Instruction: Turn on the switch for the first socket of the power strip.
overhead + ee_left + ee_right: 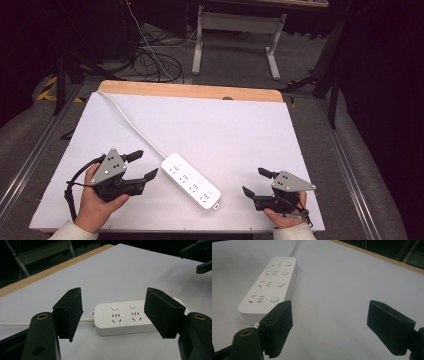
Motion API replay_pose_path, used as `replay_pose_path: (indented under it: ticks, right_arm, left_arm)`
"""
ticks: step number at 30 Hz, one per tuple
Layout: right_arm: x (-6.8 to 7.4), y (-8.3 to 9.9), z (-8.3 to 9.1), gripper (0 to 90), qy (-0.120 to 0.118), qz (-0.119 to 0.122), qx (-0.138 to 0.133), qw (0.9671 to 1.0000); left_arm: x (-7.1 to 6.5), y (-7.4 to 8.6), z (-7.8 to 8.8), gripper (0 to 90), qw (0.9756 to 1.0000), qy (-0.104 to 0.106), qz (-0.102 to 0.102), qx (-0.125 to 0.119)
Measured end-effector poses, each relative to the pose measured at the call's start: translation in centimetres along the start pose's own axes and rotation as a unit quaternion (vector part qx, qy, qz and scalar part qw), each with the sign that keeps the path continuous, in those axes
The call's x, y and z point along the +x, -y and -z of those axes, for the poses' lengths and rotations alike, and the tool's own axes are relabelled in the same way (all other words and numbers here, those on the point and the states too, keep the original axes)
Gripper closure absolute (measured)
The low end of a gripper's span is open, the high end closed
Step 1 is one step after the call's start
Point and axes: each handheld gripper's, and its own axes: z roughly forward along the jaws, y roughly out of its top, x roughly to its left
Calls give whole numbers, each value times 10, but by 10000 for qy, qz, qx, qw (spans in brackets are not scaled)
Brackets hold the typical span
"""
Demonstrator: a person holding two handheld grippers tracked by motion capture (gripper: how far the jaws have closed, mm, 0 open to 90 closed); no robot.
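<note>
No writing is legible on the white power strip (190, 181); left tool (142, 165) and right tool (257, 182) both spread, gripping nothing.

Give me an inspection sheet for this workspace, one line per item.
Surface: white table, wooden far edge.
Job's things: white power strip lying flat between the grippers, four sockets with buttons, untouched.
Clutter: nothing seen.
Grippers: left gripper open, facing the strip's cord end; right gripper open, beside the other end.
Cables: strip's white cord runs to the far left corner; black cables on the floor.
Surroundings: grey table frame beyond, dark room.
</note>
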Motion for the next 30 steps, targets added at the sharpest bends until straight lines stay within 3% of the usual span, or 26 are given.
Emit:
replay_pose_path:
  ticks: [18,20,21,22,24,26,27,28,29,30]
  right_arm:
    - [0,0,0,212,-28,16,-15,10000]
    - [-1,1,0,212,-23,7,-27,10000]
    - [-1,1,0,211,-39,-16,-27,10000]
    - [-1,1,0,211,-39,-16,-27,10000]
    - [0,1,-1,212,-50,16,-12,10000]
    - [0,0,0,212,-51,8,-32,10000]
    - [0,0,0,212,-51,8,-32,10000]
    - [0,1,-1,211,-60,5,-37,10000]
    - [0,1,-1,211,-60,5,-37,10000]
    - [0,1,-1,212,-63,6,-35,10000]
  left_arm:
    - [-5,-13,-29,316,9996,167,-109,179]
    - [-5,-14,-33,311,9991,276,-42,313]
    - [-4,-15,-37,440,9969,627,-10,467]
    - [-4,-15,-37,506,9969,627,-10,467]
    - [-6,-16,-39,526,9975,544,-65,445]
    - [-4,-17,-45,533,9962,676,148,530]
    - [-4,-17,-45,542,9962,676,148,530]
    - [-3,-19,-47,556,9969,528,188,547]
    - [-3,-19,-47,614,9969,528,188,547]
    - [-2,-19,-49,614,9969,495,231,558]
